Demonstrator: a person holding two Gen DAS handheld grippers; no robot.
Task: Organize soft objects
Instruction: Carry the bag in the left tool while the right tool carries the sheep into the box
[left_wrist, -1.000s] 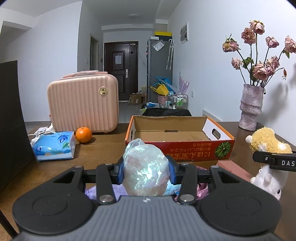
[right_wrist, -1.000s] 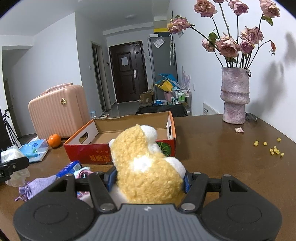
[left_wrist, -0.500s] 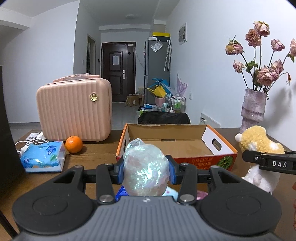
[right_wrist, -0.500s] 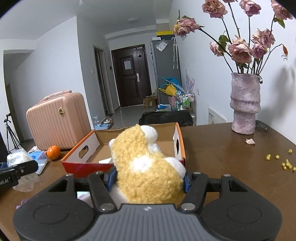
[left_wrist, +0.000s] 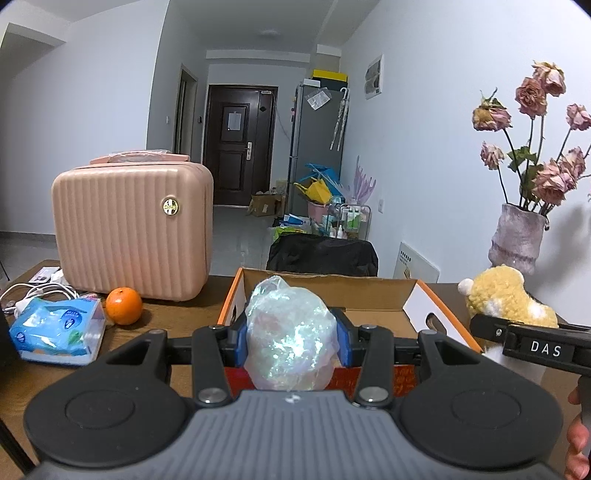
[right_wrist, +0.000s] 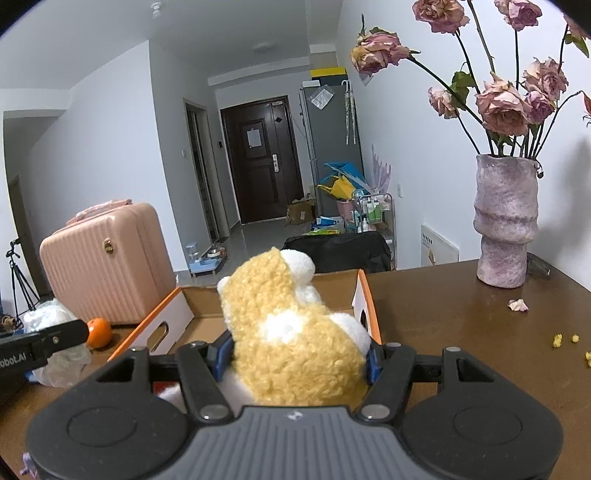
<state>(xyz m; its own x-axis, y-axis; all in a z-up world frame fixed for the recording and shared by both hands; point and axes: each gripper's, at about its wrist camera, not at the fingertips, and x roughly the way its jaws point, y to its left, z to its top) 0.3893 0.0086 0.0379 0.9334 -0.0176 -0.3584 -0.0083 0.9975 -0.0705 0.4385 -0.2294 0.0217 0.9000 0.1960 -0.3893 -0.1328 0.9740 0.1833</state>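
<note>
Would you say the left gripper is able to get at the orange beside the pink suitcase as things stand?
Probably not yet. The left gripper is shut on the iridescent bag, so its jaws are full. The orange itself sits in the open on the table, nothing covering it.

Left wrist view: low over the wooden table (left_wrist: 192, 306), looking forward and slightly down along its own fingers toward the hallway door (left_wrist: 236, 147); cardboard box (left_wrist: 332, 291) close ahead. Right wrist view: same heading, set further right, box (right_wrist: 199, 325) close ahead, vase (right_wrist: 506, 221) near on its right. Both share the box, pink suitcase (left_wrist: 133, 229), orange (left_wrist: 123, 305), door and vase.
</note>
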